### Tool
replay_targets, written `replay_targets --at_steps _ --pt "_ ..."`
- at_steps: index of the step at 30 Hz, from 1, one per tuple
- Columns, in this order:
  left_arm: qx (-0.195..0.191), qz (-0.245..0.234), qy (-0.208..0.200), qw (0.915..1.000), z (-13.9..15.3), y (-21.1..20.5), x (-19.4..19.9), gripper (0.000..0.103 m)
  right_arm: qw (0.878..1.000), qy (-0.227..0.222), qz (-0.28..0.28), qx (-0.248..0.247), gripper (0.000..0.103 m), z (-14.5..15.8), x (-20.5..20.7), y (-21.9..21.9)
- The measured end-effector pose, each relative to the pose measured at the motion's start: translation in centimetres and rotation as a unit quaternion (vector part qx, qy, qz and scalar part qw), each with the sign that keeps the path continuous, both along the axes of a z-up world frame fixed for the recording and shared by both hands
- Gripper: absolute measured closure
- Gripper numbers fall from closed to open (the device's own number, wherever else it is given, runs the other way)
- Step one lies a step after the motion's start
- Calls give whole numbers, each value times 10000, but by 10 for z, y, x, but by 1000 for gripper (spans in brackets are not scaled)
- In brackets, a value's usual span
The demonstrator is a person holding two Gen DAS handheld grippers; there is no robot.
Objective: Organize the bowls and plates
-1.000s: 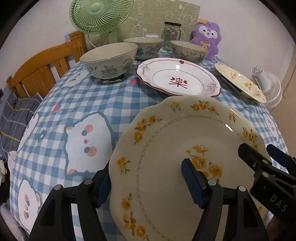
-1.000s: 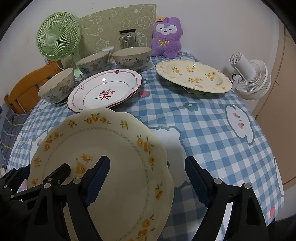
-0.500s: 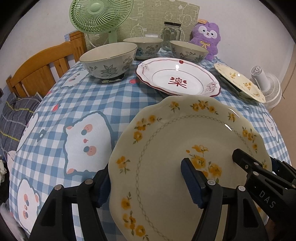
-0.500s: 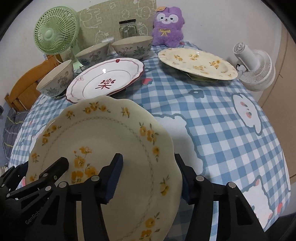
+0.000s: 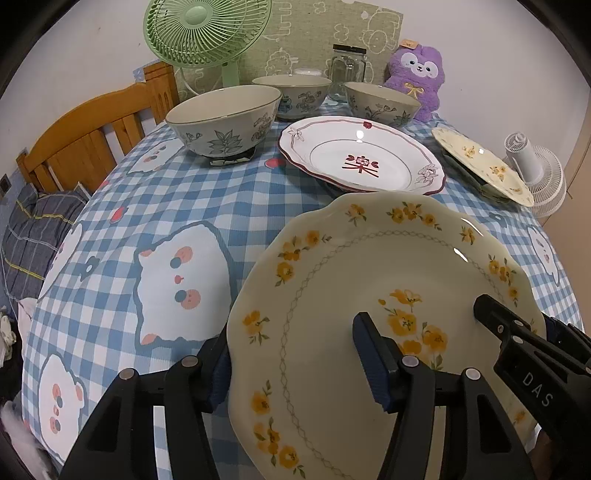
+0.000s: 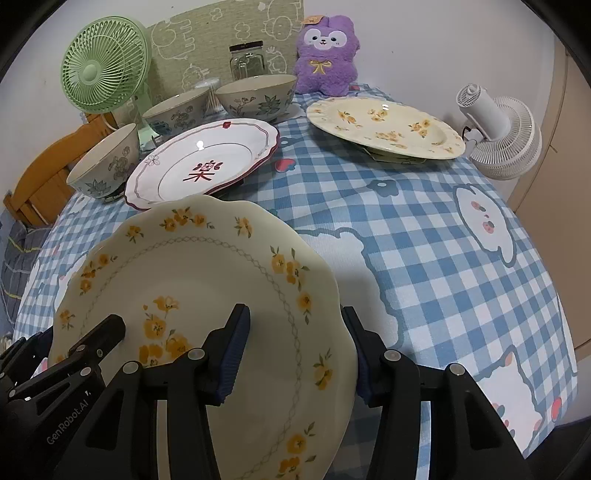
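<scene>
Hand-held grippers (image 5: 295, 365) (image 6: 299, 350) angled down, astride yellow-flowered plate (image 5: 351, 280) rim.

home, likely a bedroom: wooden bed frame (image 5: 85, 144) beside a table in a cartoon checked cloth (image 5: 177, 206), purple plush (image 6: 327, 55), green desk fan (image 5: 207, 29), floral bowls (image 5: 223, 122).

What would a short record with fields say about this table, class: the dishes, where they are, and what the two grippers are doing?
near plate: cream with yellow flowers, tilted, at the front edge
left gripper: fingers just closing, the near plate's left rim between them, pads look pressed on it
right gripper: fingers just closing, the right rim between them, pads look pressed on it
red plate: behind the near plate
far plate: floral, back right
bowls: three, upright, back row
</scene>
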State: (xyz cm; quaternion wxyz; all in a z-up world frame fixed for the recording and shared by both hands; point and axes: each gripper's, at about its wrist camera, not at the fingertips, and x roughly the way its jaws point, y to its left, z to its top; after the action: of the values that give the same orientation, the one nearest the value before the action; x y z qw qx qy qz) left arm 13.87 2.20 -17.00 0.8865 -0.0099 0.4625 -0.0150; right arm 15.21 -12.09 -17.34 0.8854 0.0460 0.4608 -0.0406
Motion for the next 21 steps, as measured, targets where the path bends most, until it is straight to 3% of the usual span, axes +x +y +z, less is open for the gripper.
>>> replay_targets --at_steps 21 --pt "-44 -330 -6 9994 4 -42 -3 45 9994 -175 -262 -163 51 9 -6 -38"
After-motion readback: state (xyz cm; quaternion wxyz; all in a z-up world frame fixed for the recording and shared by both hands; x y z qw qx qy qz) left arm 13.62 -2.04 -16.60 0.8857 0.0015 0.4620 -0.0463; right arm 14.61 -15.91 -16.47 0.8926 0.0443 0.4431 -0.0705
